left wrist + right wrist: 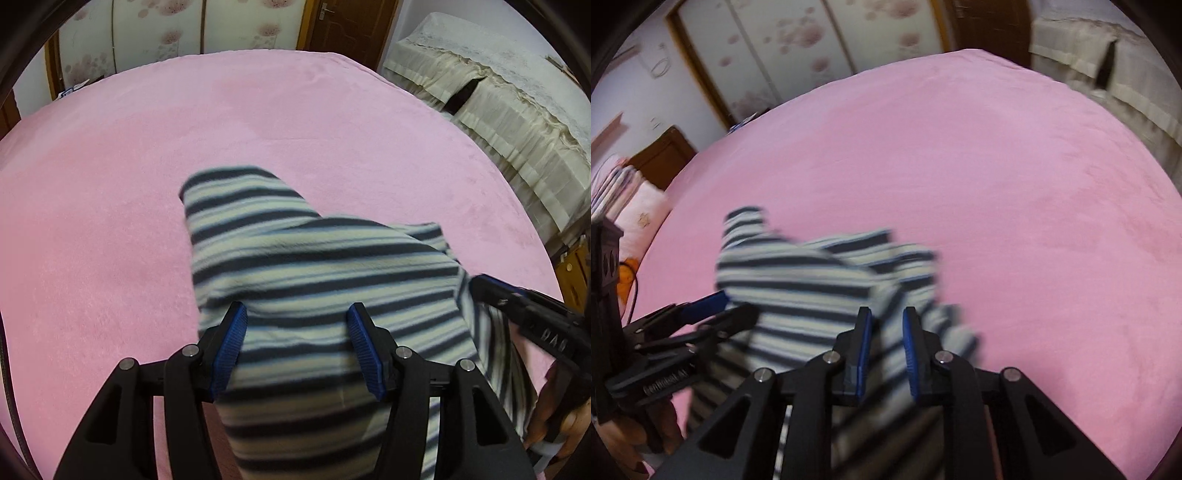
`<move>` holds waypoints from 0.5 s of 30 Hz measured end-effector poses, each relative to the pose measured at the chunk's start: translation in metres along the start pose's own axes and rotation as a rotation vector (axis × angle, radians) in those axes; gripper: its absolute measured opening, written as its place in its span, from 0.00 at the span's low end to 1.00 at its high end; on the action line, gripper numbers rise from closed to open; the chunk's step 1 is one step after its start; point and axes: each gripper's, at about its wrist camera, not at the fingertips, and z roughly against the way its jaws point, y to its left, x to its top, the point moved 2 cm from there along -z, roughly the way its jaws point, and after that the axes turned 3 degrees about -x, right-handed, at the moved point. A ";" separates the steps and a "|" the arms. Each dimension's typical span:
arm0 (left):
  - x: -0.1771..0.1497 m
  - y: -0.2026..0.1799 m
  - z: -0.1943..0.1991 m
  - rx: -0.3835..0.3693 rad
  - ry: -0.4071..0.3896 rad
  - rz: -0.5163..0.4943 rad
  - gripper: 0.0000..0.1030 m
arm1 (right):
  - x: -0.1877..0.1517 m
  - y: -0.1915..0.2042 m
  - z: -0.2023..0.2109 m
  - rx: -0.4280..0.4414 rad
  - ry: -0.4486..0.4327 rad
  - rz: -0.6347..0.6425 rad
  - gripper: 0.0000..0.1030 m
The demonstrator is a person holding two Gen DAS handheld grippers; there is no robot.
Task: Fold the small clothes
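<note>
A small striped garment (314,273), cream with dark blue bands, lies bunched on the pink bed cover (147,166). My left gripper (297,317) is open, its blue pads (231,347) wide apart over the cloth. My right gripper (886,321) has its jaws narrowly apart with a fold of the garment (798,280) between them; the view is blurred. The right gripper also shows at the right edge of the left wrist view (517,306), against the garment's edge. The left gripper shows at the left of the right wrist view (701,314).
The pink cover (997,184) spreads wide beyond the garment. A cream frilled bed cover (498,92) lies at the right. A flowered wardrobe (166,29) and a brown door (343,26) stand behind. Pillows (635,218) lie at the left.
</note>
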 end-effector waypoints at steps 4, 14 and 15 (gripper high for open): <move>0.003 0.013 0.008 -0.015 -0.008 0.039 0.55 | -0.002 -0.038 0.014 -0.001 -0.010 -0.064 0.18; -0.009 0.045 0.053 -0.043 -0.029 0.072 0.86 | -0.020 -0.057 0.066 0.167 0.000 -0.147 0.48; -0.012 0.046 0.060 -0.042 -0.034 0.069 0.87 | -0.023 -0.056 0.071 0.182 0.001 -0.146 0.51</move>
